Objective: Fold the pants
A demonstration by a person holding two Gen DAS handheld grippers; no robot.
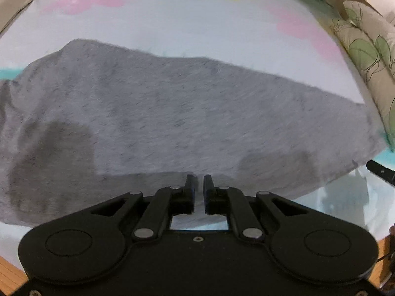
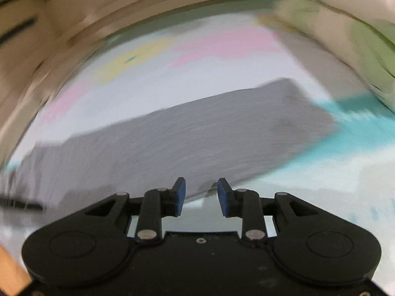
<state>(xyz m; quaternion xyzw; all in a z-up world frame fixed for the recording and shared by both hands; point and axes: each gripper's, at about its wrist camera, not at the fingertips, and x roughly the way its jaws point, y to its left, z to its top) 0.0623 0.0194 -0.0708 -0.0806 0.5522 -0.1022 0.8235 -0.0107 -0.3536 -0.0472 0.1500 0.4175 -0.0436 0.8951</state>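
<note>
Left gripper [image 1: 200,185]: jaws nearly together, a thin slit between them. Near hem of the pants [image 1: 172,123] sits right at the tips; cannot tell whether a fold of cloth is pinched in the slit or only lies behind it.

Right gripper [image 2: 201,192]: jaws parted to a moderate gap, blue pads [image 2: 180,198] facing each other, nothing between them. Tips just beside the near edge of the pants [image 2: 197,135]. Right wrist view is smeared by motion; fine detail unreliable.

Pants: grey marl knit, laid out as one long flat band across the bed sheet [image 1: 197,24], seemingly already doubled lengthwise. A floral pillow [image 1: 365,56] lies at the bed's right side.

Handling, judged: light, soft, no stiffness; will sag and drape wherever unsupported. The knit surface should grip the pads well, little risk of slipping. A pinch may take only the top layer, so bite deep enough to catch all plies. Best holds look like the two corners of one short end, one per gripper, lifted together.

Writing: no brand, label or text legible anywhere.
</note>
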